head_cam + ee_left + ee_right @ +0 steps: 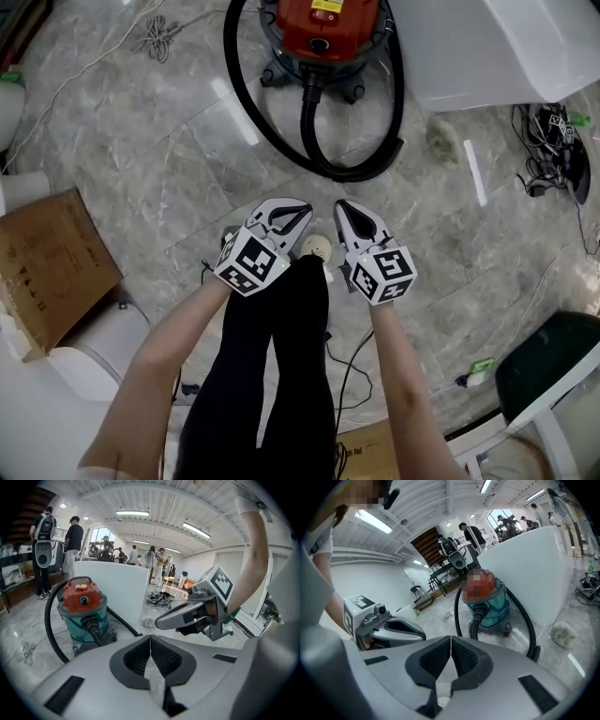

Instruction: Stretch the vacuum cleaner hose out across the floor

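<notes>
- While your left gripper (pixel 292 214) and right gripper (pixel 349 214) hang empty with jaws together, you're only at the approach step.
- The hose (pixel 356 174) lies looped ahead of both, round the vacuum cleaner (pixel 323 23).
- Next: open the jaws and reach forward for its near bend.

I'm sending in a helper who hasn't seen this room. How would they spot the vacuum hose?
Find the white partition; beside it on the marble floor stands a red-topped vacuum cleaner. The hose is the thick black tube looping around it on the floor, far fatter than the thin cables nearby.
</notes>
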`<state>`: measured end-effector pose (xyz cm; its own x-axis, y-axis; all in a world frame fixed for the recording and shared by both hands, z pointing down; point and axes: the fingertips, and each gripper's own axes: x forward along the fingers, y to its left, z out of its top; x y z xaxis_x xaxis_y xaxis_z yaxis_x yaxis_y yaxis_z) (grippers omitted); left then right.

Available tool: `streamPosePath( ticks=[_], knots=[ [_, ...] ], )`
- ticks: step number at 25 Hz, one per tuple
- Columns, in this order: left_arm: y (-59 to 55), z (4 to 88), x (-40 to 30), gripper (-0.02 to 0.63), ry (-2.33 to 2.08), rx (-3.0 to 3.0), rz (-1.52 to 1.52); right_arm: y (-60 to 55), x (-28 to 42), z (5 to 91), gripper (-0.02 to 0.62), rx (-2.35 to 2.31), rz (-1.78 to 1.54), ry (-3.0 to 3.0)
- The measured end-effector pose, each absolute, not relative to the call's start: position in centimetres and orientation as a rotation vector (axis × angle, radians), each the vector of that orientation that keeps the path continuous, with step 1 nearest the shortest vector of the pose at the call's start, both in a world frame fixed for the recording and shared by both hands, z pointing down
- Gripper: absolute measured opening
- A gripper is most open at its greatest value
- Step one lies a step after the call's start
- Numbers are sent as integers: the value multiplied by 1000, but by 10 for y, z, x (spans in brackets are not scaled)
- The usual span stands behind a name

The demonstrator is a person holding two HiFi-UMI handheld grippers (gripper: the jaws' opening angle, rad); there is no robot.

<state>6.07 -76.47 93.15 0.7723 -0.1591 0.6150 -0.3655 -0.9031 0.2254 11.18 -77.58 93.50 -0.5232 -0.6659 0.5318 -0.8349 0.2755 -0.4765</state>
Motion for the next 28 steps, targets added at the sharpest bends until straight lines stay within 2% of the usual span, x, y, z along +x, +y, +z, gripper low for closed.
streamPosePath(
  ticks=[12,28],
  knots=[
    [-766,1058,38,9,-379,2558,988,-764,142,1045,15,1496,1185,-2215],
    [-766,1196,38,11,-243,2587,1083,-761,110,1177,15,1391,1172,-2237]
  ],
)
